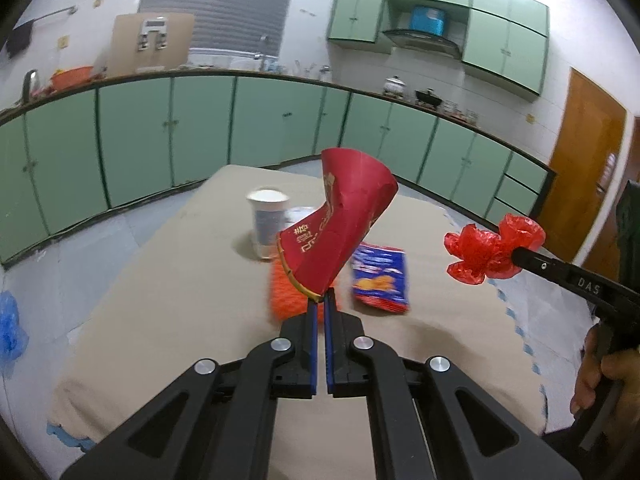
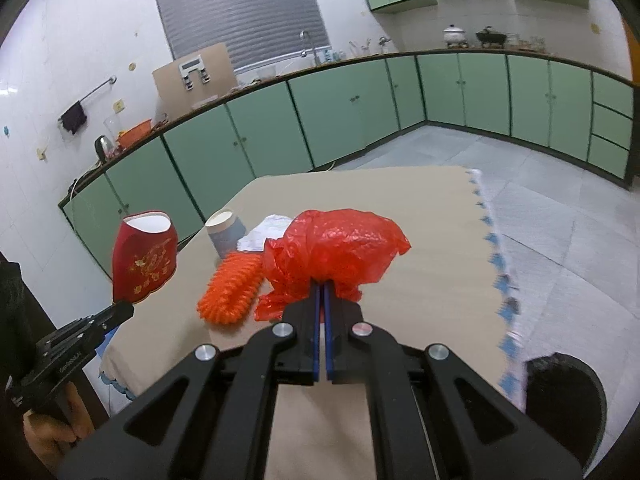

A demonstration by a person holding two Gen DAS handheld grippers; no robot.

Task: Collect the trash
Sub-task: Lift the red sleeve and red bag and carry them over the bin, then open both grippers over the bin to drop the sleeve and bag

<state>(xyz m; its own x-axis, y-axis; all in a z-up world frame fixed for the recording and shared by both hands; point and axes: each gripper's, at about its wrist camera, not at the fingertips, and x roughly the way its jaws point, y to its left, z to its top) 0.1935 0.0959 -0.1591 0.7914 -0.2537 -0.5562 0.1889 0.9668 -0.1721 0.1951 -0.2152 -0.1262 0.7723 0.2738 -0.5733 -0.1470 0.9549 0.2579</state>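
Green cabinets run along the kitchen walls behind a desk (image 1: 160, 280) covered in beige cloth, where the trash lies.

Left tongs (image 1: 321, 298) are pressed together on the lower rim of a red carton (image 1: 344, 224), which hangs in the air above the desk, tilted, its open mouth up. Right tongs (image 2: 322, 286) are pinched shut on a crumpled red bag (image 2: 340, 248), also lifted clear of the cloth. In the left view the bag (image 1: 492, 252) shows at the tip of the right tongs, to the right of the carton and apart from it.

Taking the cup (image 1: 267, 228) as landmark: it stands upright on the desk behind the carton. An orange mesh (image 2: 232, 288) lies just in front of the cup. A white scrap (image 2: 264, 232) lies beside the cup, touching or nearly so. A blue packet (image 1: 382, 278) lies in front of the cup and to its right, near the mesh.

By my reading, 2 pieces are picked up and neither is yet dropped anywhere; no bin shows in either view, so where they go cannot be told. At least 4 pieces remain on the desk: cup, mesh, scrap and packet. The task looks less than half done.
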